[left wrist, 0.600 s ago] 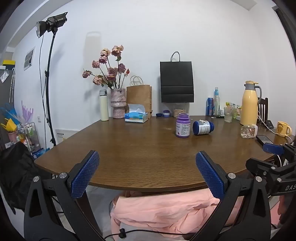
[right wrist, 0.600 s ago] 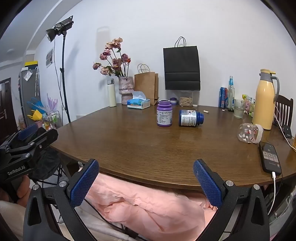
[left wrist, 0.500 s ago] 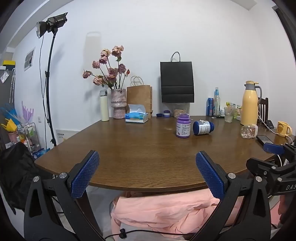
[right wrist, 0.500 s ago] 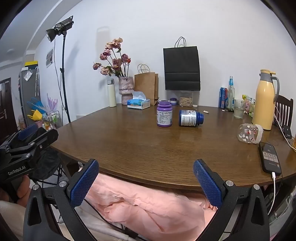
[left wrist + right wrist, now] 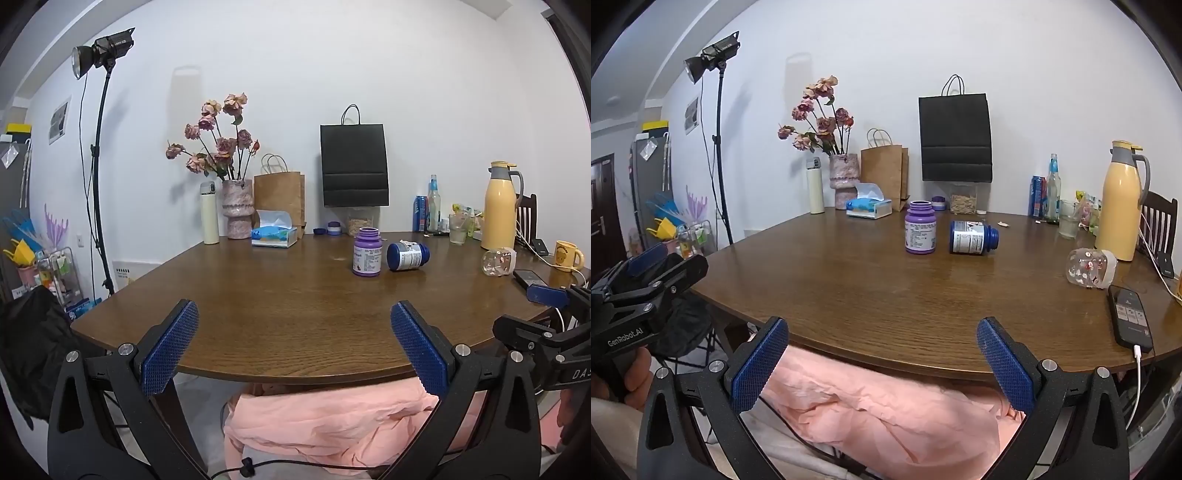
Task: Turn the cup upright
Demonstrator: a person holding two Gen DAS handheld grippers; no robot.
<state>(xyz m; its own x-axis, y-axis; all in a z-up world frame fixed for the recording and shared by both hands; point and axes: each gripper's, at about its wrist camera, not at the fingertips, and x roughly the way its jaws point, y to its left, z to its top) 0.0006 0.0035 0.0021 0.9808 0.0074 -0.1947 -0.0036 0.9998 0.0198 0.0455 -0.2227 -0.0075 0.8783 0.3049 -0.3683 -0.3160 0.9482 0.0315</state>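
A clear cup [image 5: 1089,271] with small coloured spots and a white band lies on its side on the brown table [image 5: 871,295], far right, next to a black phone [image 5: 1129,317]. In the left wrist view the same cup [image 5: 498,261] lies at the right, in front of the yellow jug. My right gripper [image 5: 882,325] is open and empty at the table's near edge, well short of the cup. My left gripper [image 5: 294,309] is also open and empty over the near edge. Each gripper shows at the margin of the other's view.
A purple bottle [image 5: 920,232] stands mid-table with a blue bottle [image 5: 973,237] lying beside it. A yellow jug [image 5: 1120,201], a glass, cans and bottles stand at the back right. Vase, tissue box and paper bags line the wall. A yellow mug [image 5: 568,255] sits far right. Pink cloth lies below the edge.
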